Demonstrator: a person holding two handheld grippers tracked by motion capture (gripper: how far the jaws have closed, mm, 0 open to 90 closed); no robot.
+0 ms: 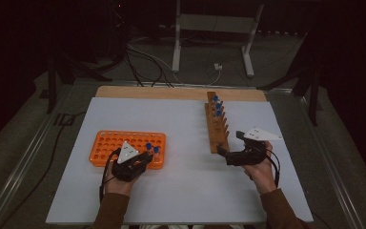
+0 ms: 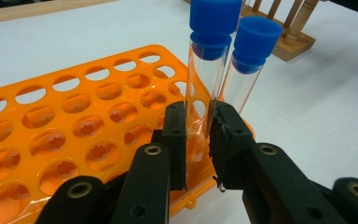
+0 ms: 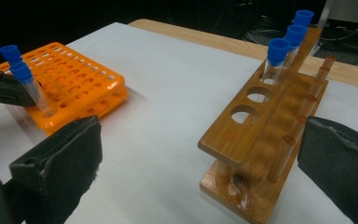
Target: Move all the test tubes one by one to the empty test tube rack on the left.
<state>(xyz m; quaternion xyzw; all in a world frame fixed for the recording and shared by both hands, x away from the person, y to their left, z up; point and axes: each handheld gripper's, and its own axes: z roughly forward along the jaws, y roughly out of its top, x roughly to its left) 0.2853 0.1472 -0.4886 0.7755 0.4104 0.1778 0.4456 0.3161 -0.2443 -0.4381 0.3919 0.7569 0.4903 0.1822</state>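
Note:
An orange tube rack lies at the table's left. Two clear tubes with blue caps stand at its right end. My left gripper is shut on the taller tube, its pads pressing the glass just above the rack. The second tube stands right beside it, untouched. A wooden rack holds three blue-capped tubes at its far end. My right gripper is open wide, its jaws either side of the wooden rack's near end, gripping nothing. In the high view it sits at that end.
The white table sheet has free room between the two racks. The wooden rack has empty holes at its near end. Table legs and cables lie on the floor beyond the far edge.

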